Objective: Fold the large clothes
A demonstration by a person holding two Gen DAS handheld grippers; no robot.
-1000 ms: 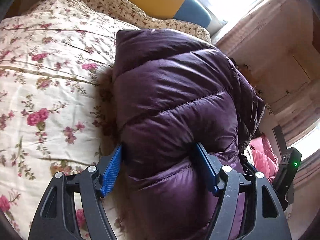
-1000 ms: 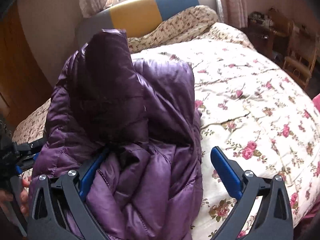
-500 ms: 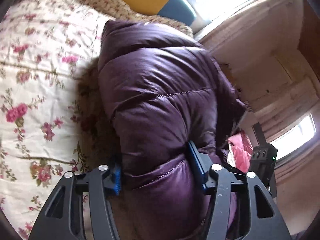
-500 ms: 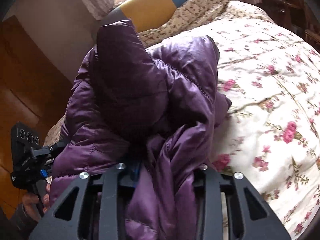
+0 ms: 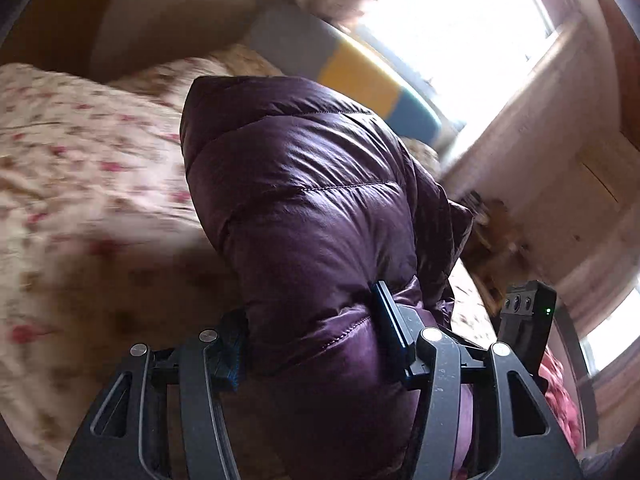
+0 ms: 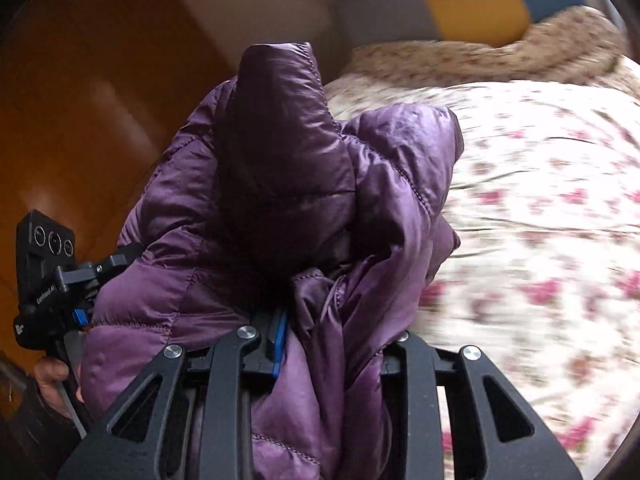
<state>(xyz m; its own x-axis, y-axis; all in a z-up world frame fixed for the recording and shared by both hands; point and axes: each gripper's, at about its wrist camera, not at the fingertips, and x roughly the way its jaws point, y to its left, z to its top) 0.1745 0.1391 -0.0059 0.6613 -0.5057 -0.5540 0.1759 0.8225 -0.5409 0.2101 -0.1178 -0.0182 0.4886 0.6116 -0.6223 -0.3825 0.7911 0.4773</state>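
In the left wrist view, the floral bedspread point(image 5: 92, 184) fills the left side, blurred. The left hand-held gripper point(image 5: 316, 344) is clenched on a thick quilted fold of the purple down jacket point(image 5: 312, 208), its blue-padded fingers point(image 5: 386, 320) pressing in from both sides. The jacket stands bunched up above the bed. Behind it is a grey, yellow and blue headboard point(image 5: 360, 80) under a bright window point(image 5: 468, 40).

In the right wrist view, the right hand-held gripper point(image 6: 336, 340) grips gathered folds of the same jacket point(image 6: 280, 184), jaws drawn close. A wooden wardrobe point(image 6: 88, 112) lies to the left, the bedspread point(image 6: 540, 220) to the right.
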